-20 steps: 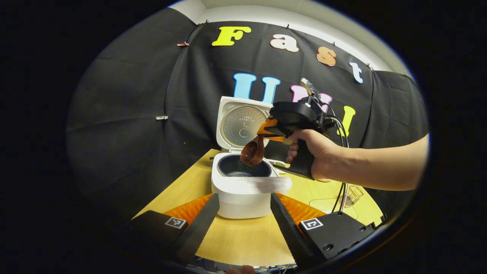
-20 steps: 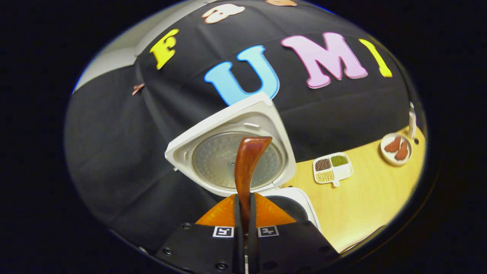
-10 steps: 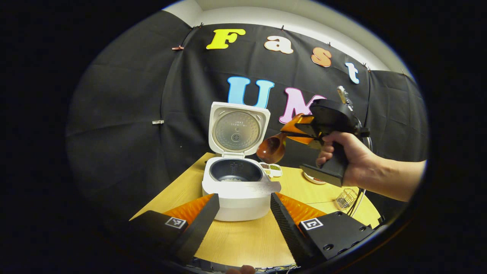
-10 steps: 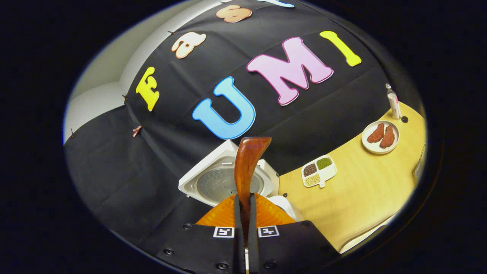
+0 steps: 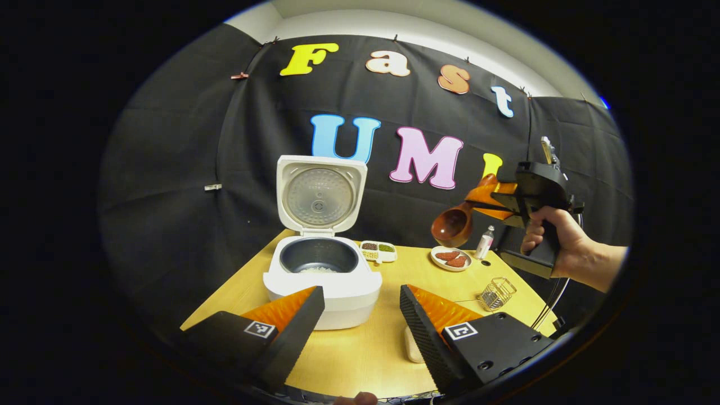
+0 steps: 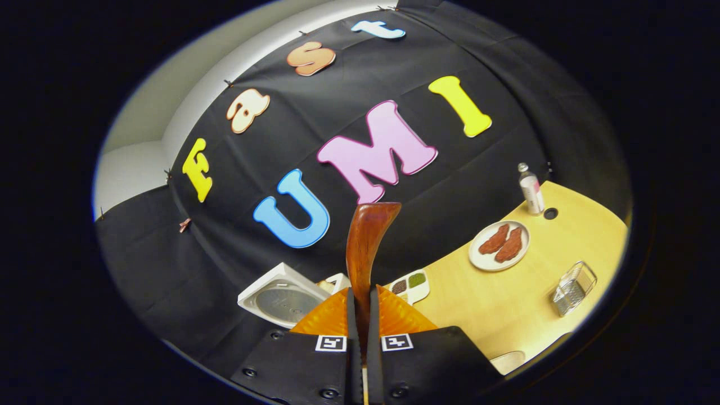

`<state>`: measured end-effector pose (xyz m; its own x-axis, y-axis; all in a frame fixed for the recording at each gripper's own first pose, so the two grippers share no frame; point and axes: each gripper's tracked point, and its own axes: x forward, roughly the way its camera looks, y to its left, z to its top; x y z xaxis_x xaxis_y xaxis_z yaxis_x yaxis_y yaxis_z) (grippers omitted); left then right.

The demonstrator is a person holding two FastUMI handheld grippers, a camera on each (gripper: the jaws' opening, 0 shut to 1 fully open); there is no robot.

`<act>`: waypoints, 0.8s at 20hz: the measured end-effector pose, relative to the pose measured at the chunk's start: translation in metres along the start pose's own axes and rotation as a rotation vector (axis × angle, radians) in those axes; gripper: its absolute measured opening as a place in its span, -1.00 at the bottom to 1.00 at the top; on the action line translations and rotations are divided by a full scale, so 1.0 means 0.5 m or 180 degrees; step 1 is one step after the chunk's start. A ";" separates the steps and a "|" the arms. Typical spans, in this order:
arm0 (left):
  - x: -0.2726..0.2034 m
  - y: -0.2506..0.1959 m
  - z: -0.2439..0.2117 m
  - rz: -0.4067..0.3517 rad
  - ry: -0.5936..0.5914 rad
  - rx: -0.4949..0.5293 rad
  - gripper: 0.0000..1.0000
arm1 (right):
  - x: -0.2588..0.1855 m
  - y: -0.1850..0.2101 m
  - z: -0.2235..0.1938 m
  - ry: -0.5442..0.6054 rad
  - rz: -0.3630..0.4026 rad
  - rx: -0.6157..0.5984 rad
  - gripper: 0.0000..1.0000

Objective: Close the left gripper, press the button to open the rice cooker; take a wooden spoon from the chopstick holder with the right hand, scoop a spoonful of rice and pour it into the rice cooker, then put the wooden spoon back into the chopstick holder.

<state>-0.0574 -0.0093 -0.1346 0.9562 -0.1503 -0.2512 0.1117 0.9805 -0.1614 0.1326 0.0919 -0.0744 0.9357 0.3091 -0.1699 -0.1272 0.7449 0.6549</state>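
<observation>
Above the table's right side, the right gripper, jaws clamped on the wooden spoon, should lower it upright into the wire holder, while the left gripper waits, jaws apart.

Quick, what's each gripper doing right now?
Left gripper: open, holding nothing.
Right gripper: shut on the wooden spoon.
</observation>
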 end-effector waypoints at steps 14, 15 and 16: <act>0.057 -0.114 0.041 0.0132 0.0033 0.0072 0.87 | -0.067 -0.464 0.105 0.0036 -0.0745 -0.0444 -0.84; 0.063 -0.120 0.041 0.0152 0.0046 0.0040 0.87 | -0.066 -0.485 0.102 0.0058 -0.0777 -0.0451 -0.84; 0.067 -0.126 0.038 0.0173 0.0059 0.0020 0.87 | -0.064 -0.506 0.100 0.0072 -0.0808 -0.0468 -0.84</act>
<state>-0.0273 -0.0734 -0.1145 0.9557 -0.0989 -0.2771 0.0613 0.9881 -0.1411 0.1512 -0.1361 -0.1981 0.9364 0.1138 -0.3320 0.0622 0.8772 0.4760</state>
